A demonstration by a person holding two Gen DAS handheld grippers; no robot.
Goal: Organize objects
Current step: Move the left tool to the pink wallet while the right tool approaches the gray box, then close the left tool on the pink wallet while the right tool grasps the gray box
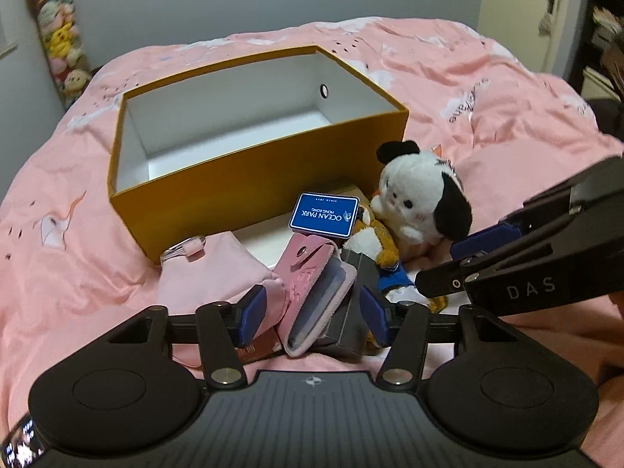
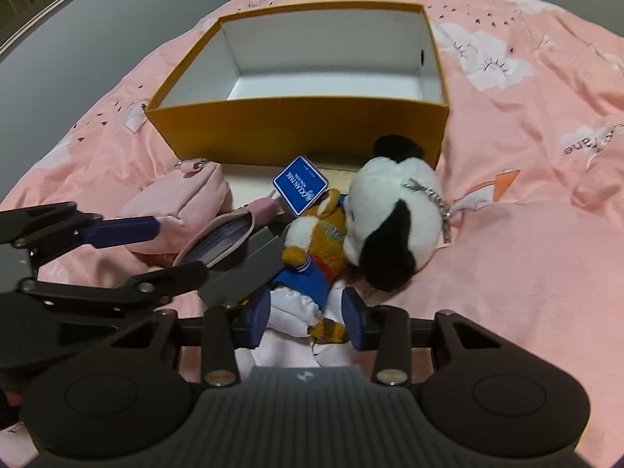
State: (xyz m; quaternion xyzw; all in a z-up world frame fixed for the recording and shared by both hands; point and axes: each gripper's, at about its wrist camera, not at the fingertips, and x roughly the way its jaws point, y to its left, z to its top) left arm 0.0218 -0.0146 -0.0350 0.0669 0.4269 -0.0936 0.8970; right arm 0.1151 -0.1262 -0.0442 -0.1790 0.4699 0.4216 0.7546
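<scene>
A bed (image 1: 487,89) covered by a pink quilt with white cloud prints carries all the items. An open yellow box (image 1: 273,179), white inside and holding nothing visible, sits on the quilt behind the cluster of things; a small round hole shows in one end wall. Directly in front of the box lies a black-and-white plush dog (image 1: 423,195) with a metal keychain (image 2: 438,202) on its head, resting just beside the box's near wall. To the left of the cluster lies a pink fabric pouch (image 1: 206,269), close to the box's front wall. An orange plush in a blue outfit (image 2: 319,245) lies against the plush dog, its white lower part reaching between the fingers of the right claw (image 2: 308,319), whose fingers are spread on either side of it; whether the pads touch it cannot be told. A pink card wallet (image 1: 316,296), snap flap open and cards showing at its mouth, leans on a grey box (image 1: 351,312) between the spread fingers of the left claw (image 1: 312,316), the left pad beside the wallet's edge; contact cannot be told. A blue "OCEAN PARK HONG KONG" tag (image 1: 325,216) stands above the wallet, next to the orange plush. A reddish-brown item (image 1: 257,349), mostly hidden, lies under the wallet.
</scene>
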